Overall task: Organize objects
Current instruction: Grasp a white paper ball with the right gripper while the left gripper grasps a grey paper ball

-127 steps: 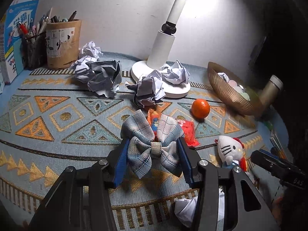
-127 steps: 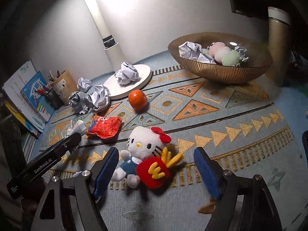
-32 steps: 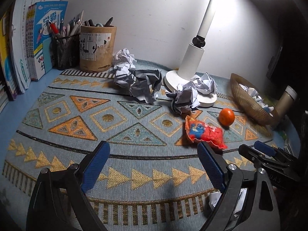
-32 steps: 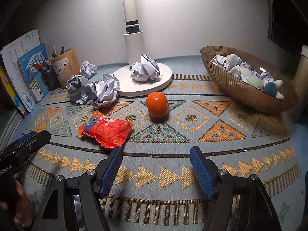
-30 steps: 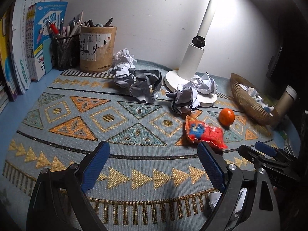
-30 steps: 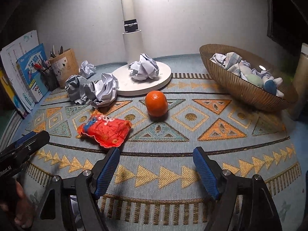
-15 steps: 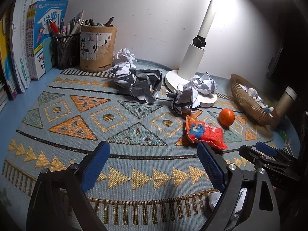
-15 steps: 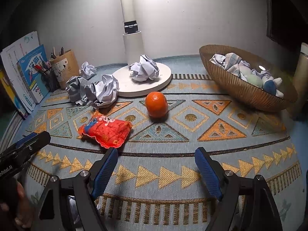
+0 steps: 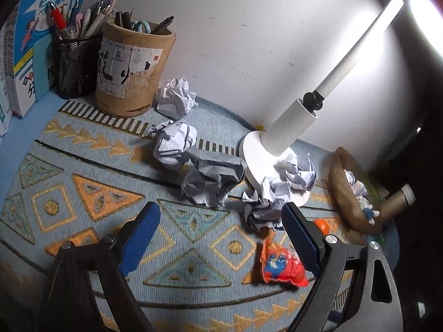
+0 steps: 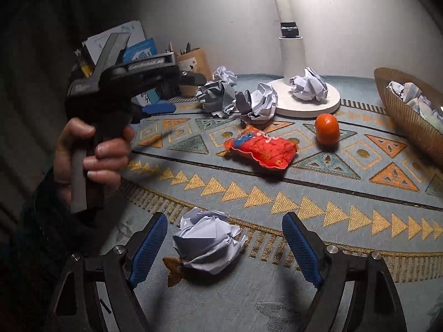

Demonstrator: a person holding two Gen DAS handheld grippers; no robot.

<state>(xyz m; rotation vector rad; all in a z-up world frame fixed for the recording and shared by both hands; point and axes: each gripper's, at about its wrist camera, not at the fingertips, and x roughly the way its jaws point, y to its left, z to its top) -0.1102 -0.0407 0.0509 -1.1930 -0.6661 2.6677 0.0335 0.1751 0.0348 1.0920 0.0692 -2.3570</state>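
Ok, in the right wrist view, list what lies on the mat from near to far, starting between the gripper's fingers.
Crumpled paper ball between the right gripper fingers → red snack packet → orange → paper ball on the lamp base.

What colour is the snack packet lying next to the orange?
The snack packet is bright red-orange with blue printing at one end; clearest in the right wrist view.
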